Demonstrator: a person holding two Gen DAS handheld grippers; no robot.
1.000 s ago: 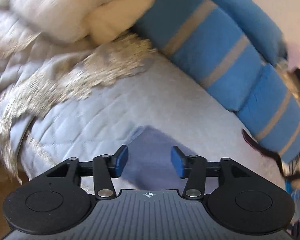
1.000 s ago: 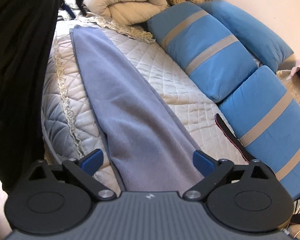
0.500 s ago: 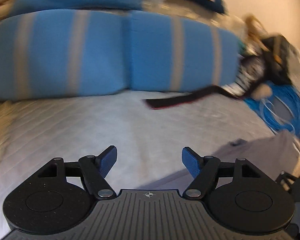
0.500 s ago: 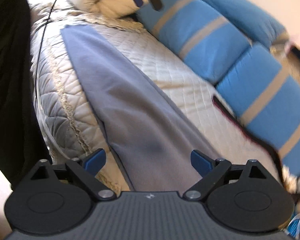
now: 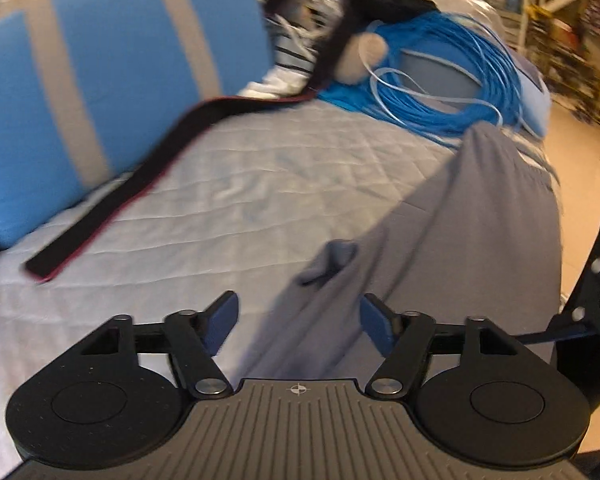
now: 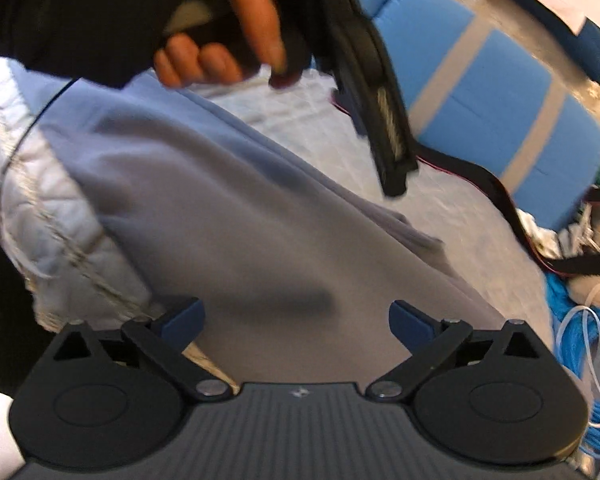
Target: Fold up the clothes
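Observation:
A long grey-blue garment [image 5: 460, 216] lies folded lengthwise on the quilted bed cover [image 5: 240, 184]. It also fills the middle of the right wrist view [image 6: 260, 240]. My left gripper [image 5: 298, 322] is open and empty, just above the garment's near part, with a small raised fold [image 5: 332, 258] ahead of it. My right gripper [image 6: 296, 318] is open wide and empty, low over the garment. The left gripper's body [image 6: 364, 80] and the hand holding it [image 6: 220, 52] show above the garment in the right wrist view.
Blue cushions with grey stripes [image 5: 100, 72] line the far side of the bed. A black strap with red edge [image 5: 140, 184] lies on the quilt. A coil of blue cable [image 5: 452, 92] and a pile of clothes [image 5: 308, 40] sit at the bed's end.
The left gripper has swung right along the bed, from the pillow end to the garment's other end, and opened wider. The right gripper turned right and stayed open over the garment.

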